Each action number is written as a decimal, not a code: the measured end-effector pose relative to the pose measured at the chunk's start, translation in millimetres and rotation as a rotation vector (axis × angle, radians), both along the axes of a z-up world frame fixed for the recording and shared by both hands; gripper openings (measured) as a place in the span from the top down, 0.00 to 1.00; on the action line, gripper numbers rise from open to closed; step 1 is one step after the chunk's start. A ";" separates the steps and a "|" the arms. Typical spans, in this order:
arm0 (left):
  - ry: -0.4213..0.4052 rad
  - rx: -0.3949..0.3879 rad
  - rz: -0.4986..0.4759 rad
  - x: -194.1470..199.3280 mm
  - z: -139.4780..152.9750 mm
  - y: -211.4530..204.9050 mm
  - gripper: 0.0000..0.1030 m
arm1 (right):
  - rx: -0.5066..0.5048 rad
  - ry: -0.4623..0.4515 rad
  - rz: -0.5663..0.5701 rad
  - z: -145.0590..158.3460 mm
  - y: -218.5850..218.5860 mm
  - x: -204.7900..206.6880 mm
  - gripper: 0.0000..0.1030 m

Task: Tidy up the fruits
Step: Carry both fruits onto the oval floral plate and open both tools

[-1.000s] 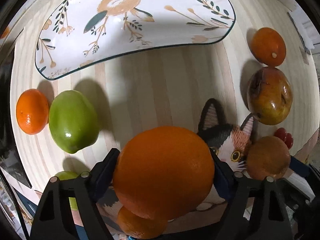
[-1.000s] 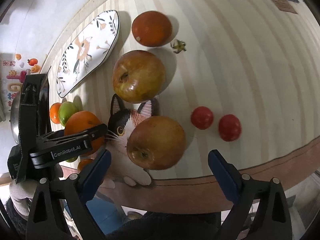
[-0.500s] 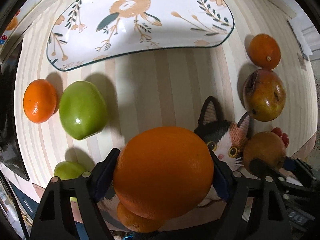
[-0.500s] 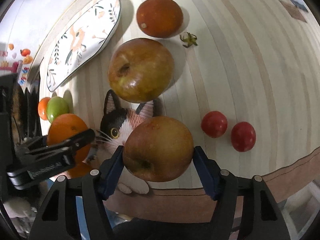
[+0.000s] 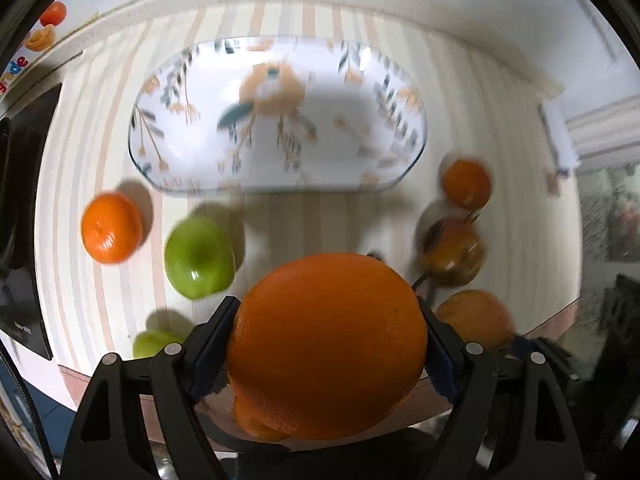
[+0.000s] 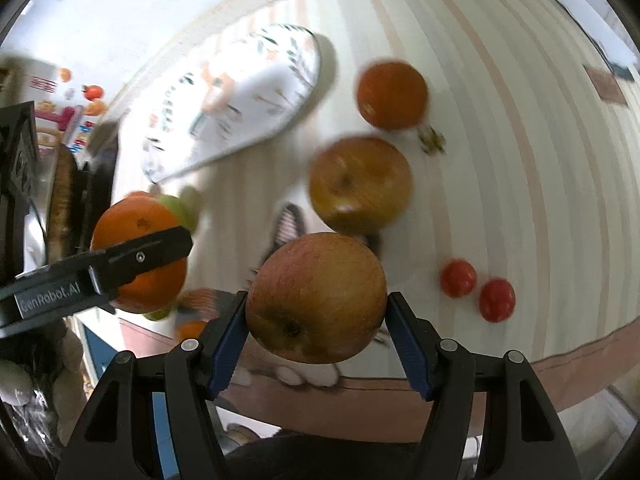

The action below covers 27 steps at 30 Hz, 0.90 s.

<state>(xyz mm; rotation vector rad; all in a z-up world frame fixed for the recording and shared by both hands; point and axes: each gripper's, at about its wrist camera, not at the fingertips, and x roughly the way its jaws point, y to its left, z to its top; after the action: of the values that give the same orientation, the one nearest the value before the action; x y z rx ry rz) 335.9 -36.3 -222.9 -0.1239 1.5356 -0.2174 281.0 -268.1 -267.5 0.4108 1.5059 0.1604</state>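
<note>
left claw point(image 5: 326, 354): clamped on the big orange point(image 5: 326, 344), now lifted well above the table point(image 5: 280, 224).
right claw point(image 6: 316, 330): a second ago wide around the apple point(image 6: 316, 298); now shut on it and raised.
meaning: both fruits look ready to go to the plate point(image 5: 276, 168), which is bare.
around: green apple point(image 5: 199, 257), small orange point(image 5: 111, 227), two tomatoes point(image 6: 458, 278) on the table.
in the way: nothing between claws and plate; the two claws are close, so they could bump.
</note>
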 end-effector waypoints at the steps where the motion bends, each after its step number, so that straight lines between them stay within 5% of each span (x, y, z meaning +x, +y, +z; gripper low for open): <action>1: -0.011 -0.016 0.010 4.2 9.2 2.0 0.20 | 0.016 -0.015 0.003 8.0 2.0 5.6 0.32; 7: -0.071 -0.047 0.073 75.0 34.8 9.6 0.20 | 0.079 -0.089 0.042 41.3 18.3 63.0 0.32; 11: -0.050 -0.023 0.136 129.6 8.0 24.3 0.20 | 0.064 -0.125 0.084 39.3 33.6 115.4 0.32; 19: 0.090 -0.045 0.228 186.3 -59.8 51.4 0.20 | 0.022 -0.062 0.144 -18.5 66.3 208.7 0.32; 27: 0.152 -0.049 0.249 198.5 -93.5 45.6 0.20 | 0.018 -0.004 0.197 -57.2 81.2 246.5 0.32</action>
<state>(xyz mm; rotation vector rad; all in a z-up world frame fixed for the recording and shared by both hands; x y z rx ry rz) 534.4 9.3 -316.4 -0.3750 1.6494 -0.0481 527.5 -186.9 -324.7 0.2756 1.5409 0.3297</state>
